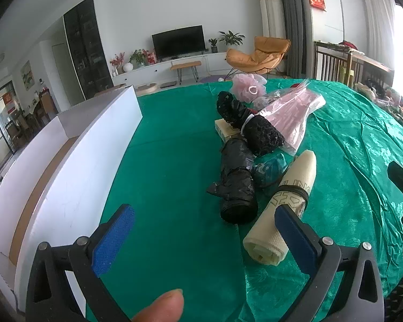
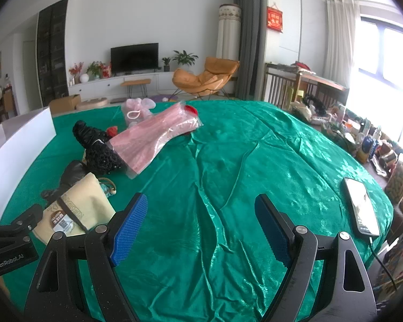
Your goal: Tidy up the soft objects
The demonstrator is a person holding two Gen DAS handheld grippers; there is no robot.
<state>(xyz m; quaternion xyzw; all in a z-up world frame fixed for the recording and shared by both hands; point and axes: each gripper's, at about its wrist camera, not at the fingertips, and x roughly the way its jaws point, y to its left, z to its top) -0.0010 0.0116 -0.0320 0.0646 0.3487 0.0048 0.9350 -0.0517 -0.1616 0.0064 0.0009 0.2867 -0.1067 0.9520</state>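
Soft rolls and bundles lie in a loose row on the green cloth (image 2: 228, 147), just right of the white box (image 1: 75, 177). Nearest is the cream towel roll (image 1: 287, 209), banded with a dark elastic; its long axis runs away from the camera and slightly right, its near end just beside the right pad of the left gripper (image 1: 204, 238). That gripper hangs released, jaws wide, holding nothing, and looks the better placed of the 2. The right gripper (image 2: 201, 228) is also spread and unloaded, over bare cloth, with the roll off to its left. Beyond lie a crinkled black plastic bundle (image 1: 237, 185), a knitted black roll (image 1: 263, 136), a pink packet in clear film (image 1: 290, 115) and a frilly pink pouf (image 1: 248, 84).
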